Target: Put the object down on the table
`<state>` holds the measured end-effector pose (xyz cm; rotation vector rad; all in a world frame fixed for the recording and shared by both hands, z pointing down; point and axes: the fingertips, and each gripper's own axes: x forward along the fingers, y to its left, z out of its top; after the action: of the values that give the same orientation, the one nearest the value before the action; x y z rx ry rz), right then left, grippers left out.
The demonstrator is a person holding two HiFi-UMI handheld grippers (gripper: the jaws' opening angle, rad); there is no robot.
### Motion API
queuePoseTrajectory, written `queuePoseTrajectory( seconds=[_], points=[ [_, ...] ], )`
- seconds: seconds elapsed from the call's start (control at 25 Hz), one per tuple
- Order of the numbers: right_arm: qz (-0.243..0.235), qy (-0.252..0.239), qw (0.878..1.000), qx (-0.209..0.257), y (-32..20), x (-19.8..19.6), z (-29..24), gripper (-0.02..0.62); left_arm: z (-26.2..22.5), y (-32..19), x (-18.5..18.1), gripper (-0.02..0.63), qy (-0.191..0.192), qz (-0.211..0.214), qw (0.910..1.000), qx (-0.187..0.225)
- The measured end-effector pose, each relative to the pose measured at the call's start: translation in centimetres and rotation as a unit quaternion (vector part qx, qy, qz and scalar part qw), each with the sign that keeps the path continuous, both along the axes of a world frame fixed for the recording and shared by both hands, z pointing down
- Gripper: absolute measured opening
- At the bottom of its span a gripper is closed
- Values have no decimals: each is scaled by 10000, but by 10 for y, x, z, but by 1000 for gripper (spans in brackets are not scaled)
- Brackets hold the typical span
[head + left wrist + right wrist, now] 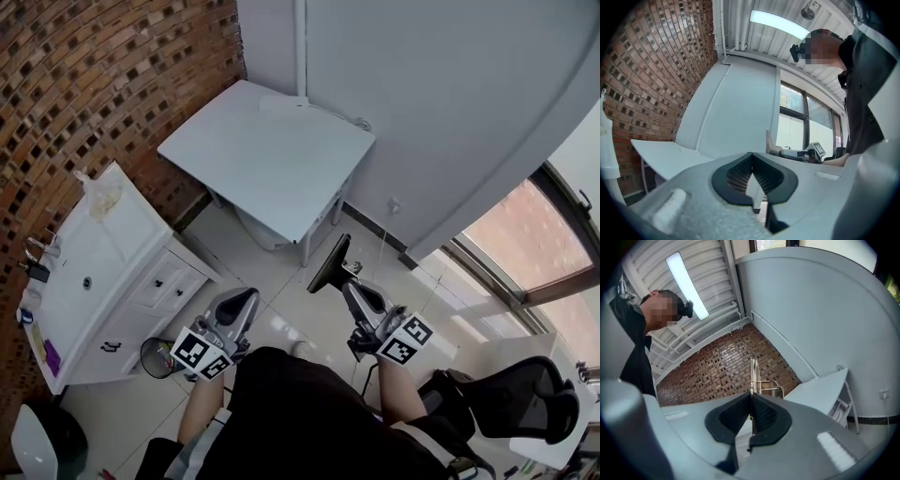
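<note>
The right hand-held gripper has its jaws clamped on the near edge of a thin dark board, with the pads pinching it from both sides (its own view shows the board edge-on, right in the slit between the pads). A wire metal clip sits on one flat face of the board, just past the jaw tips. The board sticks straight out ahead of the jaws, long axis along the way the gripper points. It stands on edge, flat faces to the sides, in the air over the tiled floor.

The left hand-held gripper has its jaws together with nothing between them. It is beside the right one and apart from the board.

The only print is the black-and-white square markers on each gripper's cube.

Ahead of both grippers and well apart from them is the white table, set against a grey wall (brick wall off to the left).
</note>
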<state>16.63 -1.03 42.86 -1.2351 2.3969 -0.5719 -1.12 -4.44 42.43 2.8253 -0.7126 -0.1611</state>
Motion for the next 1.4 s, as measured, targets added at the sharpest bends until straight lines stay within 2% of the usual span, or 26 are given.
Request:
queuePoseTrajectory(
  seconds=[0.2, 0.4, 0.64, 0.84, 1.0, 1.16, 1.4],
  points=[
    [-41, -179, 9998, -41, -18, 6, 4, 9, -2, -14, -1, -2, -141, -118, 9998, 72],
    [-65, 22, 10000, -2, -41, 8, -1, 9, -2, -40, -2, -2, -196, -232, 9994, 177],
    [213, 288, 9994, -6, -75, 23, 0, 9, -1, -91, 21, -2, -9, 86, 9994, 323],
    [312, 592, 9975, 218, -123, 21, -12, 9, -23, -146, 26, -2, 347, 154, 9982, 455],
    [348, 645, 9971, 195, -156, 23, -11, 9, -30, -187, 29, -2, 331, 190, 9977, 555],
    [349, 611, 9975, 117, -189, 21, -5, 9, -27, -221, 24, -2, 265, 185, 9981, 521],
    [169, 601, 9980, 33, -229, 3, 2, 9, -9, -257, 6, -2, 157, 48, 9995, 261]
  ],
)
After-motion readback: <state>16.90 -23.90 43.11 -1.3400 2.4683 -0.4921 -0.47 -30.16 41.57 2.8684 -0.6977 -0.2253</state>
